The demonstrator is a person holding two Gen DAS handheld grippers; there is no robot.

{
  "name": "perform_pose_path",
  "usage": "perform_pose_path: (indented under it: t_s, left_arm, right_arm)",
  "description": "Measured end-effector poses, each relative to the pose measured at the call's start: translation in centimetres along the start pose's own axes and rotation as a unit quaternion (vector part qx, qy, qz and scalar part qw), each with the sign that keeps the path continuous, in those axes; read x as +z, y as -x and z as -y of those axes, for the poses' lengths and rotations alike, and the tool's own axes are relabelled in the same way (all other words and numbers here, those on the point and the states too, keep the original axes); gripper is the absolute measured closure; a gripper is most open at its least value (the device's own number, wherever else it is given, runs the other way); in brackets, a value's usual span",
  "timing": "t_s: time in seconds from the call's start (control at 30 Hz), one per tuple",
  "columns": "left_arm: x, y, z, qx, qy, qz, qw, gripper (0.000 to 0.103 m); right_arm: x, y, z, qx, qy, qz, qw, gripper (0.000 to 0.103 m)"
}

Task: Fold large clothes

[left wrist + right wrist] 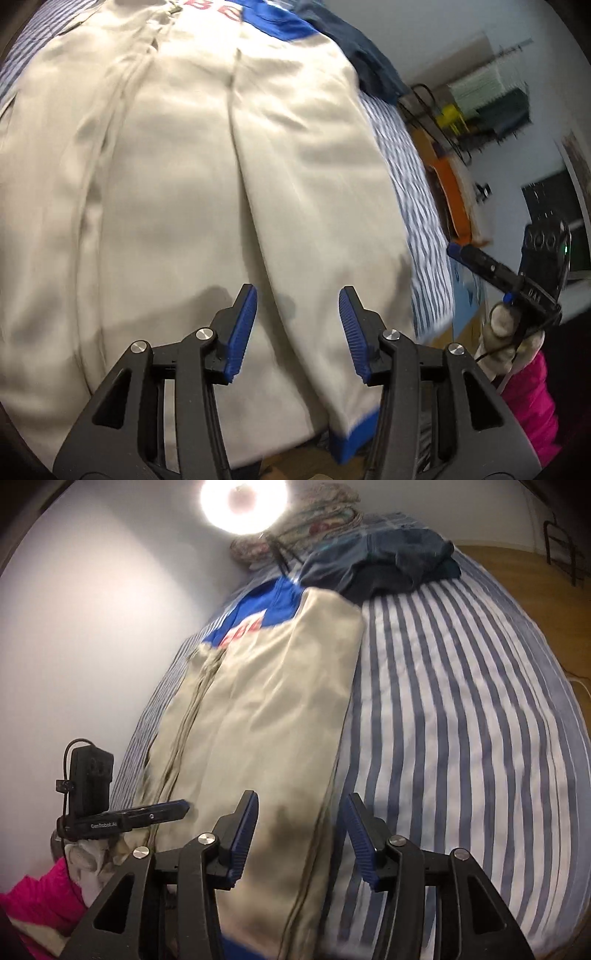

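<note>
With both the left gripper (297,334) and right gripper (300,840) half open and empty over the cream jacket (192,184), pinch the lower-frame hem evenly before folding upward.

A cream jacket (258,709) with blue trim lay on a blue-and-white striped bed (461,709); dark navy clothes (388,565) were piled at its far edge.
</note>
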State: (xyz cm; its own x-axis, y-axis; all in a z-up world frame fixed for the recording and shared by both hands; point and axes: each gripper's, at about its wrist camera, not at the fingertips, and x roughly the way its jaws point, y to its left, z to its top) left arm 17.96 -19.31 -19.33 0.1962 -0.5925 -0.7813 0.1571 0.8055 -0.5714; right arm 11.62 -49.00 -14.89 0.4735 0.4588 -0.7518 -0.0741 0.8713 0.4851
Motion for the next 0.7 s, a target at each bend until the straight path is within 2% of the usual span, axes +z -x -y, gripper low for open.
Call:
perform_pose_path:
  t_s: [0.17, 0.23, 0.37, 0.4, 0.53, 0.7]
  left_arm:
    - [4.1, -2.4, -1.1, 0.014, 0.024, -0.005, 0.9996, 0.056]
    - [5.4, -3.0, -1.7, 0.012, 0.031, -0.006, 0.9994, 0.056]
    - [8.9, -4.2, -2.3, 0.021, 0.045, 0.006, 0.9987, 0.056]
    - [9.6, -4.3, -2.5, 0.02, 0.047, 0.006, 0.9987, 0.056]
    - [13.8, -5.3, -3.3, 0.012, 0.063, 0.012, 0.9979, 0.056]
    - [18.1, -6.4, -4.5, -0.002, 0.078, 0.022, 0.9967, 0.056]
  right_arm:
    - [4.3, -3.8, 1.7, -0.008, -0.028, -0.005, 1.0, 0.051]
    - [6.5, -4.6, 2.1, -0.009, -0.028, 0.006, 1.0, 0.051]
    - [10.8, -5.9, 2.9, 0.0, -0.031, 0.034, 0.999, 0.034]
    - [11.7, -6.5, 3.1, 0.004, -0.032, 0.038, 0.999, 0.032]
    - [15.5, -10.0, 5.2, 0.02, -0.065, 0.046, 0.997, 0.032]
    - [17.7, -15.0, 6.9, 0.062, -0.102, 0.026, 0.993, 0.034]
